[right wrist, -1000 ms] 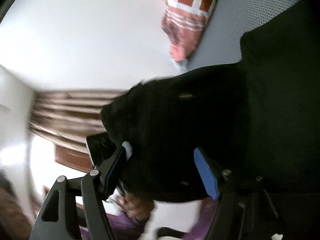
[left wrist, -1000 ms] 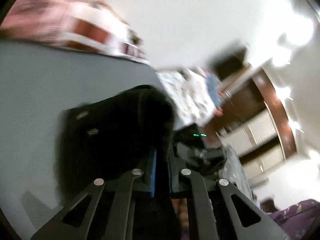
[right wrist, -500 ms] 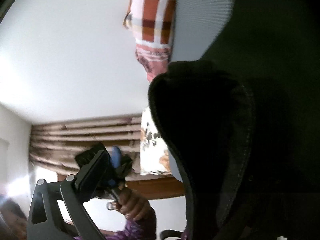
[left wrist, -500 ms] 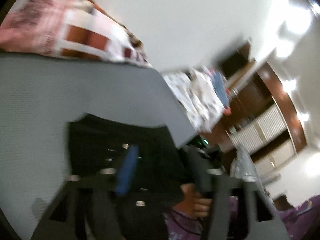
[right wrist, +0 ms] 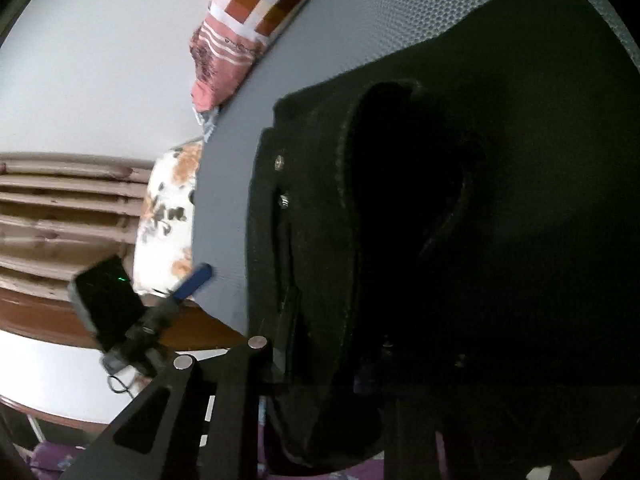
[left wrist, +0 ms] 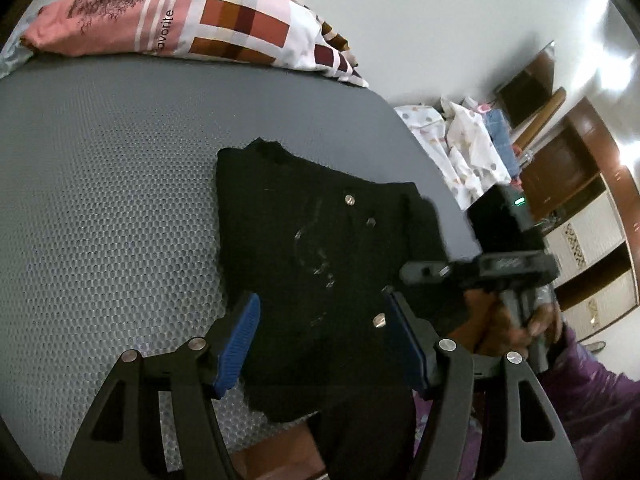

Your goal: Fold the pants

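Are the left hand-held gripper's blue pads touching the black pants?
Apart. In the left wrist view the left hand-held gripper stands open, its blue pads hovering either side of the black pants.

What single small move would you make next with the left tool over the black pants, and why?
Probably lower the left tool and close it on the near edge of the black pants. Its blue pads stand apart, straddling the cloth without pinching it, while the right tool is closing with cloth between its jaws.
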